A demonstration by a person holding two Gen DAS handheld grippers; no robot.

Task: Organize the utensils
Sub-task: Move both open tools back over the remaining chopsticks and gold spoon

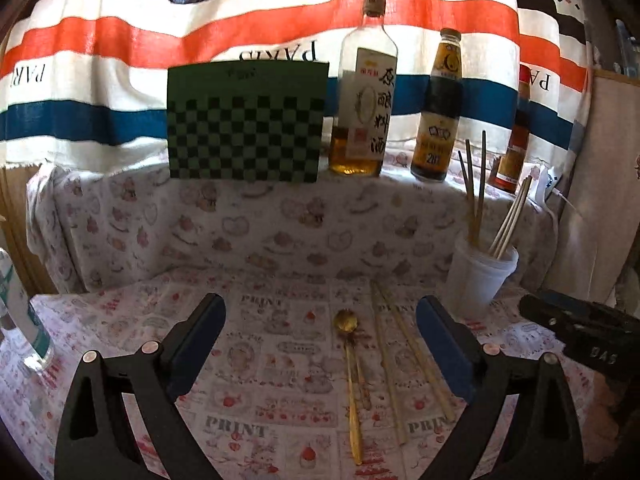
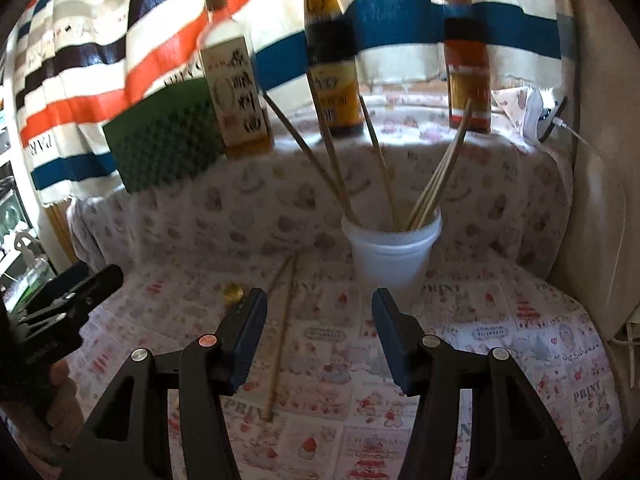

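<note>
A gold spoon (image 1: 351,376) lies on the printed tablecloth, bowl away from me. A pair of pale chopsticks (image 1: 404,360) lies just right of it. A white cup (image 1: 478,272) at the right holds several chopsticks. My left gripper (image 1: 320,320) is open and empty, above the cloth, with spoon and chopsticks between its fingers. My right gripper (image 2: 319,316) is open and empty, just short of the white cup (image 2: 394,256). The loose chopsticks (image 2: 280,336) lie between its fingers; the spoon's bowl (image 2: 233,293) peeks out by the left finger.
Three sauce bottles (image 1: 364,92) (image 1: 438,108) (image 1: 514,140) and a green checkered board (image 1: 246,120) stand on the raised ledge behind. A clear bottle (image 1: 20,320) stands at the far left. The right gripper's body (image 1: 580,328) is at the right edge.
</note>
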